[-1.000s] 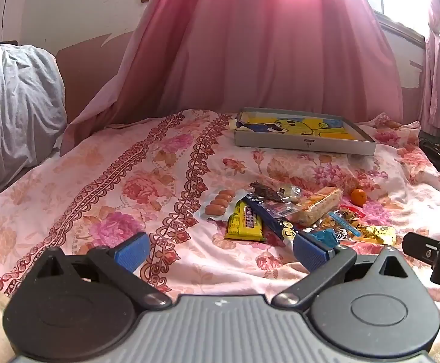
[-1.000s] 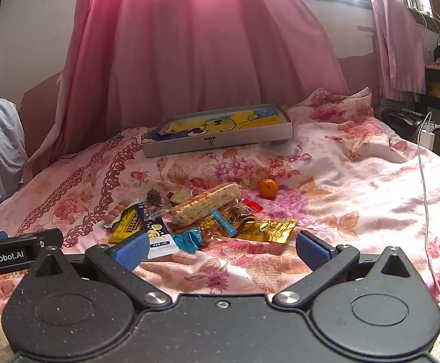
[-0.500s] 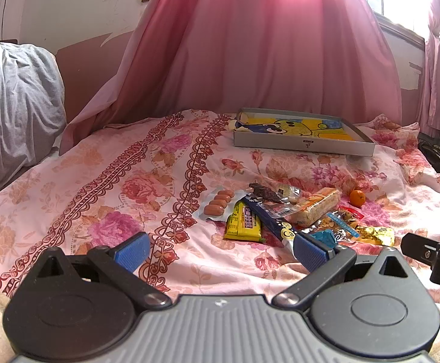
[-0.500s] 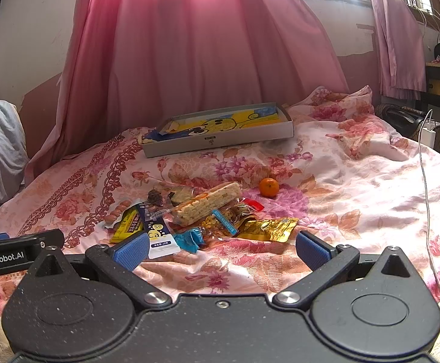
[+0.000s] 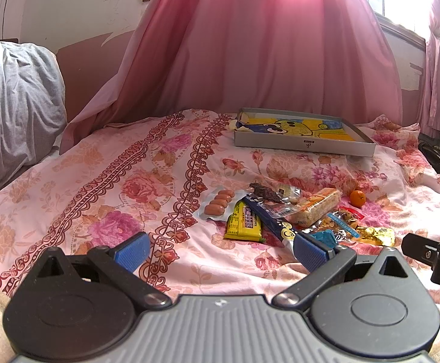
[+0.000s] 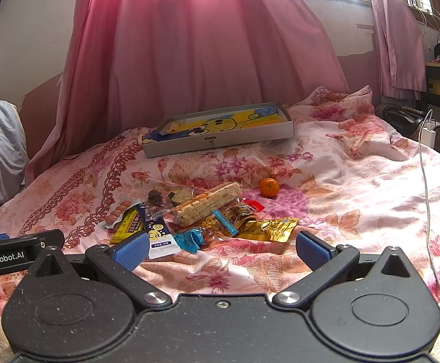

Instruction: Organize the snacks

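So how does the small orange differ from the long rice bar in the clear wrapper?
The orange is round, plain orange and unwrapped; the rice bar is long, pale and sealed in clear wrapping. The orange lies alone on the bedsheet, apart from the pile, while the rice bar rests on top of other snack packets. Both lie in front of the grey box, and neither gripper touches them.

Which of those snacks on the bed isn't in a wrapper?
The small orange, lying alone on the bedspread just right of the pile. Every other snack there sits in a packet.

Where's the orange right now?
On the bedspread, right edge of the snack pile in both views, the orange sits just beyond the rice bar.
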A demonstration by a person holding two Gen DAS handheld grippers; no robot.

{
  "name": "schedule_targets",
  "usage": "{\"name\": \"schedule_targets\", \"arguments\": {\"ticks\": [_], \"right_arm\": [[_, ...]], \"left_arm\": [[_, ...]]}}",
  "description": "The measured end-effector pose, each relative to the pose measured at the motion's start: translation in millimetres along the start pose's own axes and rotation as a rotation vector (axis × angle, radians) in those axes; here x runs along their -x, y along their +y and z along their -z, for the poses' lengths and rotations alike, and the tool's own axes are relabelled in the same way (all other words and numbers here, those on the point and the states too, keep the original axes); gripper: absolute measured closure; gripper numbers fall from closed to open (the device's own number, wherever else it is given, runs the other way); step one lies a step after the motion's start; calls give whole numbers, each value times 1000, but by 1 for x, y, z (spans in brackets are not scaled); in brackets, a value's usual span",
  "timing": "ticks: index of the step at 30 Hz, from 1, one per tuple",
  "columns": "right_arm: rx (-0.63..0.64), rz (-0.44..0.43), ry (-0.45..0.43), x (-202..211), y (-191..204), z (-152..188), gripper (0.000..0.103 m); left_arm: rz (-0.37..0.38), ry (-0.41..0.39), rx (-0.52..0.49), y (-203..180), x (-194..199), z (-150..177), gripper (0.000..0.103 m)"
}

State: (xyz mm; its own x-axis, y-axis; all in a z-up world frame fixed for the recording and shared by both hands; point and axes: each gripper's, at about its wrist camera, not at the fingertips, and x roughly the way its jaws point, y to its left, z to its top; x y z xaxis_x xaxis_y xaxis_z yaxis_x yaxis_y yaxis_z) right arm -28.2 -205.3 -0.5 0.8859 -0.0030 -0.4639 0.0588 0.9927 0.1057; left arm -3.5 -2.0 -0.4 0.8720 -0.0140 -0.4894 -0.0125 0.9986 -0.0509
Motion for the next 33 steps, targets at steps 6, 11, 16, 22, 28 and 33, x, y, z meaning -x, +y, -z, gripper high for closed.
{"name": "schedule_targets", "arguments": {"ticks": [6, 11, 16, 22, 28, 33], "right_arm": [[-1, -2, 1, 4, -4, -2, 1], [-4, -5, 4, 0, -2, 0, 1], [-4, -8, -2, -1, 0, 0, 1], [-6, -9, -2, 1, -2, 0, 1], [-13, -12, 1, 3, -3, -2, 1], [-32, -15, 39, -4, -2, -6, 1]], "left_arm": [[1, 3, 2, 3, 0, -1, 0], [-6, 16, 9, 4, -4, 0, 0], [-10, 18, 14, 4, -5, 1, 0], [-8, 27, 10, 4, -6, 1, 0], [-18, 46, 19, 5, -9, 0, 0], [-33, 95, 21, 7, -20, -6, 0]]}}
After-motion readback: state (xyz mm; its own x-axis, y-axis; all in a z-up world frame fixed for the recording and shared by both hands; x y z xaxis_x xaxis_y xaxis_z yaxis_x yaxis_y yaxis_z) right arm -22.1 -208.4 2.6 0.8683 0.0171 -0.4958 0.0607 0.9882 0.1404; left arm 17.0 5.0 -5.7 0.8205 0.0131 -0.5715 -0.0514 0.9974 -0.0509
